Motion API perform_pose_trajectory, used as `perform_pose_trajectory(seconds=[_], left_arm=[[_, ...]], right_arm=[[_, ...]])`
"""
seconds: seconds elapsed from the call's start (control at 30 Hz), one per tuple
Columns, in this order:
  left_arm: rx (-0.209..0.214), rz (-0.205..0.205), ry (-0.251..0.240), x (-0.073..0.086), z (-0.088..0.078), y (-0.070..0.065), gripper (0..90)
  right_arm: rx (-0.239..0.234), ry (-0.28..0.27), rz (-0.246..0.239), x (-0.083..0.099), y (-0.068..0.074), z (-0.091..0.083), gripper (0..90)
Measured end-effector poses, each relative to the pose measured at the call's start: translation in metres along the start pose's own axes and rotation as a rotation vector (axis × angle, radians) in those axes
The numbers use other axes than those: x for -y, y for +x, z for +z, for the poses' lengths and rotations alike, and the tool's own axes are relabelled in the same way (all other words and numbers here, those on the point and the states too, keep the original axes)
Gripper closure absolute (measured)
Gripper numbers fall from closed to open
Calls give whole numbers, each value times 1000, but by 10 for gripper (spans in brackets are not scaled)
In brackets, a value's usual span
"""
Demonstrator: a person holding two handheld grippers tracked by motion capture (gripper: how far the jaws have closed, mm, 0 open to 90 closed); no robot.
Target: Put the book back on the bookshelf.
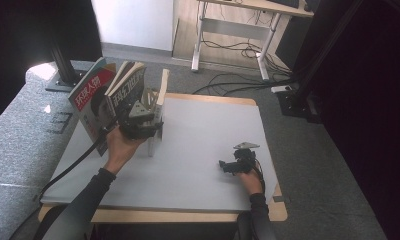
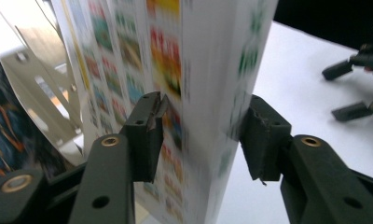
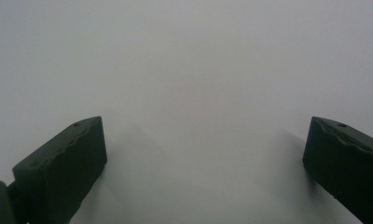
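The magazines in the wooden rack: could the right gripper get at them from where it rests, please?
Probably not without moving: the right gripper rests open on the table, well apart from the magazines, with the left gripper at them.

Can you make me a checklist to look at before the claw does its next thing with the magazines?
1. Magazine sits between the left claw pads: ok.
2. Pads really squeezing it: cannot tell, the picture is blurred.
3. Other magazines standing in the wooden rack: ok, though leaning.
4. Right claw open with nothing in it: ok.
5. Right claw kept away from the rack, on the grey mat: ok.
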State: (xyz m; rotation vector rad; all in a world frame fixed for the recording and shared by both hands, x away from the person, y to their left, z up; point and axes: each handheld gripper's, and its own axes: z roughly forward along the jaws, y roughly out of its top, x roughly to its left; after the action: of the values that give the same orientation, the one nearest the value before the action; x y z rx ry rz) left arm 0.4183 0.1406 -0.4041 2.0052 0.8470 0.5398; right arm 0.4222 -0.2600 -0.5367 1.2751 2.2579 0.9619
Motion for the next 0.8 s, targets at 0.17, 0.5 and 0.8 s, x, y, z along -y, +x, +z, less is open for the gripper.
perform_pose_trajectory(seconds=[0.17, 0.5, 0.8], left_arm=[[-2, 3, -2, 16, 3, -3, 584], [-9, 10, -18, 13, 7, 1, 598], [-13, 25, -16, 13, 8, -1, 564]], right_arm=[[0, -1, 1, 0, 0, 0, 0], [0, 0, 2, 0, 0, 0, 0], [0, -1, 0, 0, 0, 0, 0]])
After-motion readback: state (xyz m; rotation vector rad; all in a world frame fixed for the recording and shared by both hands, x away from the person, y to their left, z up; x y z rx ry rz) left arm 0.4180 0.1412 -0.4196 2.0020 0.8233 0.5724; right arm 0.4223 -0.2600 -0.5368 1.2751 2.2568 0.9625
